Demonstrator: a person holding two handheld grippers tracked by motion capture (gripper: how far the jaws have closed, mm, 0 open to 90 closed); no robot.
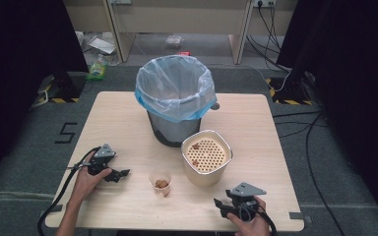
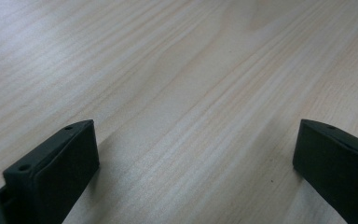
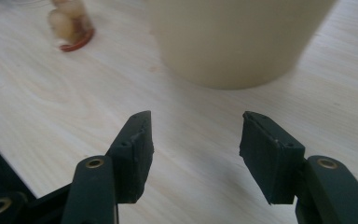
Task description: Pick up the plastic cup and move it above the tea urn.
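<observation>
The right gripper [image 1: 220, 205] rests at the near right edge of the wooden table [image 1: 256, 128], held by the person's right hand [image 1: 248, 225]. In the right gripper view its jaws stand apart with bare wood between them; nothing is gripped. Just beyond the jaw tips stands the cream container [image 3: 235, 39], its lower wall close ahead.

The left gripper [image 1: 123, 173] lies at the near left of the table, held by the left hand [image 1: 86, 179]. In the left gripper view its jaws are spread wide over bare table [image 2: 177, 93], holding nothing.

Between the two grippers, slightly farther in, stands a small clear cup [image 1: 161, 183] with brown pieces inside. To its right, the cream container [image 1: 206, 157] carries a perforated insert with a few brown pieces on it.

Behind the container, touching or just beside it, stands a grey bin [image 1: 174, 93] lined with a pale blue plastic bag folded over its rim. Beyond the table, cables [image 1: 305, 123] and clutter lie on the floor.
</observation>
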